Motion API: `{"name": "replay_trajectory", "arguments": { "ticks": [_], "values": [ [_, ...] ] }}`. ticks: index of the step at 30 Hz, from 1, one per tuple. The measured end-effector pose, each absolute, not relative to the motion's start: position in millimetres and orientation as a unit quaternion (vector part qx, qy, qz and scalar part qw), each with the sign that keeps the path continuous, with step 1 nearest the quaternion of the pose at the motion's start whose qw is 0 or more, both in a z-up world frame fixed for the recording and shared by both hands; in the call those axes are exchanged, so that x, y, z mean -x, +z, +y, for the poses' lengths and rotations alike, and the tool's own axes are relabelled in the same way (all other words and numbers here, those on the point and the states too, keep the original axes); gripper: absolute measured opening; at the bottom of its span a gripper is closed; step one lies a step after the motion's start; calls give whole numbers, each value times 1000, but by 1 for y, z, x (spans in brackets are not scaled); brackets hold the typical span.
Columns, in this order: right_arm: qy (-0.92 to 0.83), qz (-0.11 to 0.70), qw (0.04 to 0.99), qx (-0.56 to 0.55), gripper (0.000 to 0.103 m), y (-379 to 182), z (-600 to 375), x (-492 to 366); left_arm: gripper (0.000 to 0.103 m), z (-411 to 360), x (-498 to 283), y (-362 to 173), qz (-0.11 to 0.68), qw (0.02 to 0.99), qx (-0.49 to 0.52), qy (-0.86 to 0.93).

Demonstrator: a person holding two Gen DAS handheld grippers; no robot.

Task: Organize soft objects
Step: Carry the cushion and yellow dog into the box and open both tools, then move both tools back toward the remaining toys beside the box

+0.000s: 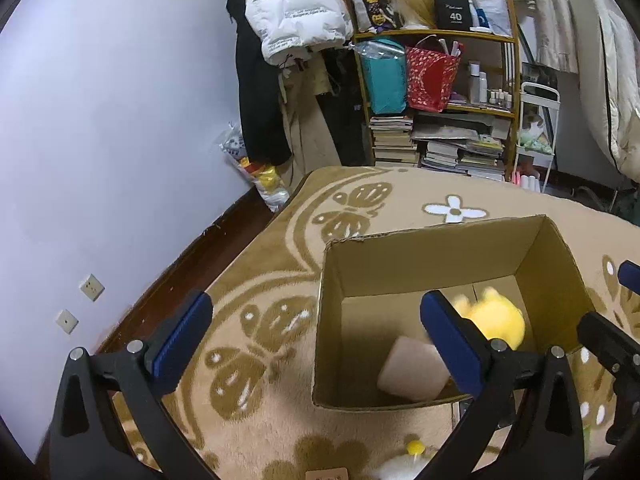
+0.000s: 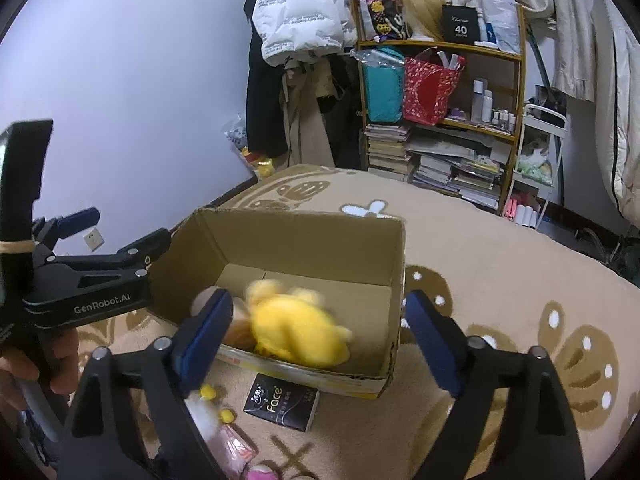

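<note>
An open cardboard box stands on the patterned rug. Inside it a yellow plush toy shows blurred, beside a pinkish-beige soft block. My left gripper is open and empty, over the box's left wall. My right gripper is open and empty, above the box's near edge with the plush between its fingers' line of sight. The left gripper also shows in the right wrist view at the box's left. A white and yellow plush lies on the rug before the box.
A black tissue pack lies on the rug by the box's front. Pink soft items lie nearer. A wooden shelf with bags and books stands behind, with hanging coats to its left. The wall runs along the left.
</note>
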State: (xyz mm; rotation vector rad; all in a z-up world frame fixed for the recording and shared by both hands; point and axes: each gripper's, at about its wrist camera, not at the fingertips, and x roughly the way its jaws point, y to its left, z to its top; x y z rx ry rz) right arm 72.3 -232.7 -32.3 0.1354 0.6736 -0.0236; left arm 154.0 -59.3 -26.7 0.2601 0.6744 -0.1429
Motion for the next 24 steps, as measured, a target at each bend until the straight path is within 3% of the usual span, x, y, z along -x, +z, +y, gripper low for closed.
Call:
{"name": "replay_trajectory", "arguments": {
  "ticks": [7,24],
  "values": [
    [-18,325,943,-68,102,-26,-232,-65,103,-49,-152,-21,339,931,-117,-69],
    [-17,319,946,-54,102,-12,-220,-42,103,-23,-123,-10,375,918,-106,-79]
  ]
}}
